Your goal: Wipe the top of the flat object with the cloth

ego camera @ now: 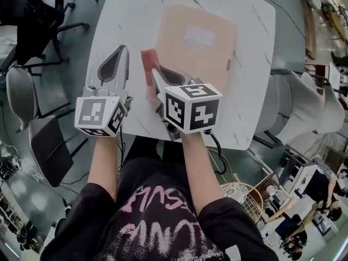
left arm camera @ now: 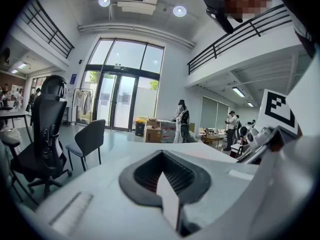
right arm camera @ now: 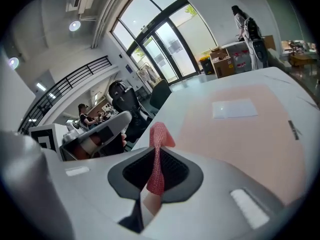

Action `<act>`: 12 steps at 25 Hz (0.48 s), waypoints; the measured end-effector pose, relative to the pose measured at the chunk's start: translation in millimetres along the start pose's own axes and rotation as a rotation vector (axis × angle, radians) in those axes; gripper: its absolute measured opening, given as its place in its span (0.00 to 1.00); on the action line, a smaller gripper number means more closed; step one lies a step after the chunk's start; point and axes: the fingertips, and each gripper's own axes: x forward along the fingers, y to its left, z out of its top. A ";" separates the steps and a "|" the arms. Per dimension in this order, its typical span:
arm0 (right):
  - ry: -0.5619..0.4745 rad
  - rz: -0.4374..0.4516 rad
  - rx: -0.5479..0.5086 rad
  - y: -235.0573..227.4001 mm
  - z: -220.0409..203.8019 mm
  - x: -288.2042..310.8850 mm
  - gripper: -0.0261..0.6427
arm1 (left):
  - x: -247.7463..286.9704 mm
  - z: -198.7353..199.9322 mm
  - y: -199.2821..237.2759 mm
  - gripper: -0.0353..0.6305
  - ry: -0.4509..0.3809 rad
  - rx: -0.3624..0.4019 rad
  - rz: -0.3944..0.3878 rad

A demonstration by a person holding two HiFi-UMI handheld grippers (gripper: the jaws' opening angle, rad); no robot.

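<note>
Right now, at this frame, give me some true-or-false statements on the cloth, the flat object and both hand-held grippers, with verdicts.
1. The right hand-held gripper is shut on the red cloth. True.
2. The left hand-held gripper holds a second cloth. False: its jaws are together with nothing between them.
3. The flat tan object lies on the white table. True.
4. The flat object's top is blank. False: it has a white label.
5. The cloth lies spread over the label. False: it is pinched near the object's left edge.
</note>
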 end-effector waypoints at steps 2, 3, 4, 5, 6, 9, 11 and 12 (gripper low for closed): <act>0.015 0.006 -0.006 4.2 -7.1 3.2 0.11 | -3.2 -2.2 4.3 0.06 0.003 -0.001 0.007; 0.020 0.007 -0.007 5.3 -10.4 4.0 0.11 | -4.2 -3.2 5.3 0.06 0.002 -0.002 0.009; 0.024 0.008 -0.007 5.8 -13.3 4.6 0.11 | -4.8 -4.0 5.8 0.06 0.002 -0.001 0.009; 0.026 0.007 -0.004 5.4 -15.8 4.9 0.11 | -4.9 -4.6 6.0 0.06 0.002 -0.001 0.008; 0.028 0.005 0.000 4.1 -17.8 5.0 0.11 | -4.5 -5.0 5.7 0.06 0.002 0.000 0.005; 0.028 -0.010 0.013 -3.6 -20.9 1.8 0.11 | -0.7 -5.8 1.7 0.06 0.004 0.001 -0.007; 0.022 -0.023 0.021 -10.3 -22.2 -3.8 0.11 | 1.9 -6.3 -3.9 0.06 0.005 0.003 -0.018; 0.019 -0.030 0.026 -14.0 -23.6 -7.4 0.11 | 2.8 -6.5 -7.5 0.06 0.006 0.005 -0.023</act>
